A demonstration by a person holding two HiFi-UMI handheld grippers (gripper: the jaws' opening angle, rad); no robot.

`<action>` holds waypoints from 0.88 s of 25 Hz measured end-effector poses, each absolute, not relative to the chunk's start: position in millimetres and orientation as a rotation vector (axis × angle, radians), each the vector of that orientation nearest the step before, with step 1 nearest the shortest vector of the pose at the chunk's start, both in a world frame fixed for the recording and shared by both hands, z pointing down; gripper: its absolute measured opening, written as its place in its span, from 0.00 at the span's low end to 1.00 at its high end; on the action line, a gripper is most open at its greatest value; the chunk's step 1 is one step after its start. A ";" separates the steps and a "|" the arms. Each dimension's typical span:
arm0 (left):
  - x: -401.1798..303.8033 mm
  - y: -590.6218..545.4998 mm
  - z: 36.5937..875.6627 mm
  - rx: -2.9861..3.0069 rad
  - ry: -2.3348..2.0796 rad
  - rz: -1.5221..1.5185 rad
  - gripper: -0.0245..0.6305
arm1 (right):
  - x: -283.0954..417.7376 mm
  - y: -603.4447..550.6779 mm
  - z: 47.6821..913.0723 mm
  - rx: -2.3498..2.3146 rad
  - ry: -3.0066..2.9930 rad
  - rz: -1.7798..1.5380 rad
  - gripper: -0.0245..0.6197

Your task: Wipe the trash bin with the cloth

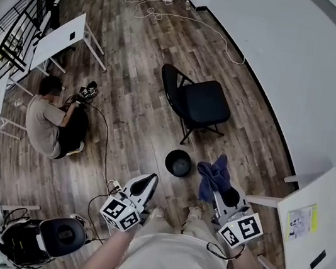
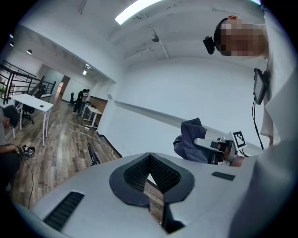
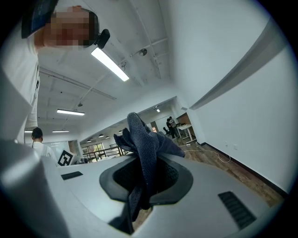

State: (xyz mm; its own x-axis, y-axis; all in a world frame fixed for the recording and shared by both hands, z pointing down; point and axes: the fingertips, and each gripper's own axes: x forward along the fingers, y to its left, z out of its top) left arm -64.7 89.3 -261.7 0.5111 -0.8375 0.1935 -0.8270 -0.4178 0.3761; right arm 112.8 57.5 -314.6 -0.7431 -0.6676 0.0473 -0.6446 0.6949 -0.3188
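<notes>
Below, trash bin (image 1: 178, 162) stands on open floor (image 1: 134, 125); right claw (image 1: 218, 194) pinches cloth (image 1: 214, 172), left claw (image 1: 147, 182) pressed together.

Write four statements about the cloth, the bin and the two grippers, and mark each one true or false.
1. The right gripper is shut on the cloth. True.
2. The bin stands on the floor between the person and a black chair. True.
3. The left gripper holds the bin. False: its jaws are shut on nothing.
4. The cloth lies inside the bin. False: it hangs from the right gripper, clear of the bin.
</notes>
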 end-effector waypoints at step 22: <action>-46.9 61.8 -254.0 2.378 -1.388 0.075 0.05 | 114.1 29.1 -288.3 -1.036 2.844 -0.560 0.13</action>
